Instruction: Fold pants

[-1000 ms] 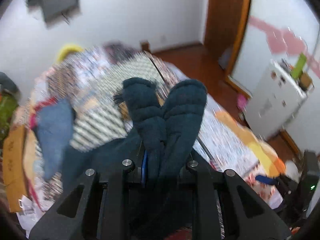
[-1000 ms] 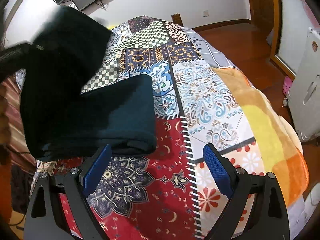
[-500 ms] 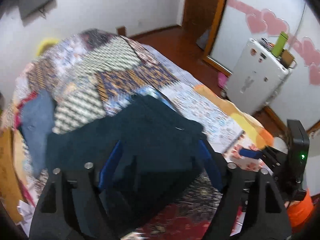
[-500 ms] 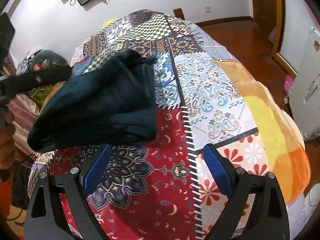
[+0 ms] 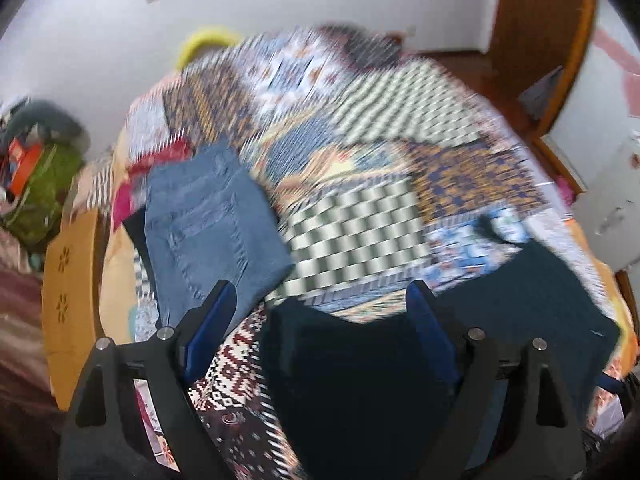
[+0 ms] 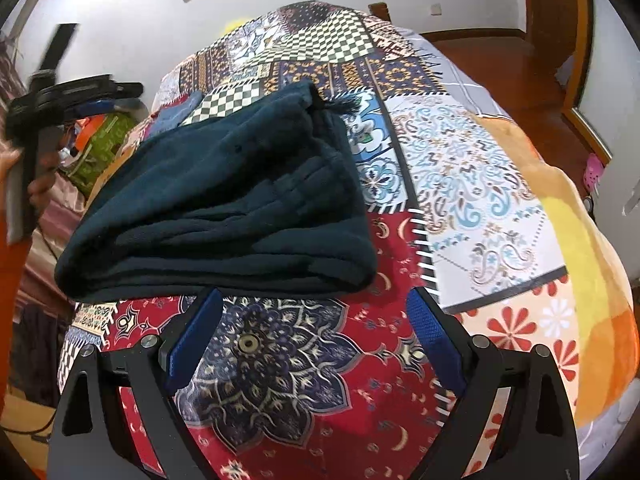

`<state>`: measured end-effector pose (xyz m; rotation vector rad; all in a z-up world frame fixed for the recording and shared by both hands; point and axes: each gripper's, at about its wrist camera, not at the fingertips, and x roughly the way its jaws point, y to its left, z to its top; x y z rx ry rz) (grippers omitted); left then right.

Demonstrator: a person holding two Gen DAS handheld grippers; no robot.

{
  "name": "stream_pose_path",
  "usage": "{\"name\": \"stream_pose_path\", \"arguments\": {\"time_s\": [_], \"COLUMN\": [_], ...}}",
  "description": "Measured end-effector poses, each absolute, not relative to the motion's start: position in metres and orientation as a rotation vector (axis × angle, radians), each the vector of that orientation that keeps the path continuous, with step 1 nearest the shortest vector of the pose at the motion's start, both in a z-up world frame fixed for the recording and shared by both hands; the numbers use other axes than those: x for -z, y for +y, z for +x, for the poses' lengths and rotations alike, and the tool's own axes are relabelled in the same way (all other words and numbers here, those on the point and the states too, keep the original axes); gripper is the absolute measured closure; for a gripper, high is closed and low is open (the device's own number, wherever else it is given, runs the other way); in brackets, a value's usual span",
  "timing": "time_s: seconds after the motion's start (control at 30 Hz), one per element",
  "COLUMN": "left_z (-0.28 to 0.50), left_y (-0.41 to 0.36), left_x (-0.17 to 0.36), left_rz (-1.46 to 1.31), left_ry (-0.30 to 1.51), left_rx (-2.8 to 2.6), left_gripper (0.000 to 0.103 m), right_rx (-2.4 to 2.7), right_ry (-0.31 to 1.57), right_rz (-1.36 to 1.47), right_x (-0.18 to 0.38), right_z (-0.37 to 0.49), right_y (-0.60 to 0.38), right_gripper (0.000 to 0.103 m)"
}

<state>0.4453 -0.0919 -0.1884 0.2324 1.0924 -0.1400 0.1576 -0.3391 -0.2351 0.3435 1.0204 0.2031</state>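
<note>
I think the fold is done, or very nearly. The dark teal pants [image 6: 224, 204] lie in a thick stack of layers on the bed [image 6: 500, 184], on top of its patchwork cover. My right tongs [image 6: 314, 332] are spread wide with nothing in them, just in front of the near edge of the stack. My left tongs [image 5: 316, 330] are wide apart too, holding nothing, up above the pants on the left side. The left picture is blurry, so I can't see small things there.

Next, I think I should check that the edges line up. One little tassel sticks out at the far corner. If the stack looks lumpy, I would press it flat with the tongs closed, gently, so the soft cloth does not slide open.

I count one pair of dark pants and one folded pair of blue jeans [image 5: 212, 216] near the far left side of the bed. I count two tongs.
</note>
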Motion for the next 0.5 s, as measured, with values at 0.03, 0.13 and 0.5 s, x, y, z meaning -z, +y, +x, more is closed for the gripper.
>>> {"name": "stream_pose_path", "arguments": {"time_s": [0.03, 0.13, 0.5], "left_z": [0.454, 0.472, 0.427], "left_y": [-0.087, -0.076, -0.04], "left_x": [0.199, 0.24, 0.274], "left_rz": [0.228, 0.237, 0.382], "left_ry": [1.122, 1.239, 1.174], "left_rx": [0.125, 0.107, 0.067], "left_gripper": [0.016, 0.016, 0.013], "right_rx": [-0.206, -0.206, -0.163], "right_ry": [1.022, 1.03, 1.035], "right_rz": [0.335, 0.323, 0.326], "right_x": [0.235, 0.237, 0.234], "right_z": [0.161, 0.168, 0.18], "right_y": [-0.336, -0.332, -0.333], "right_gripper": [0.011, 0.011, 0.011]}}
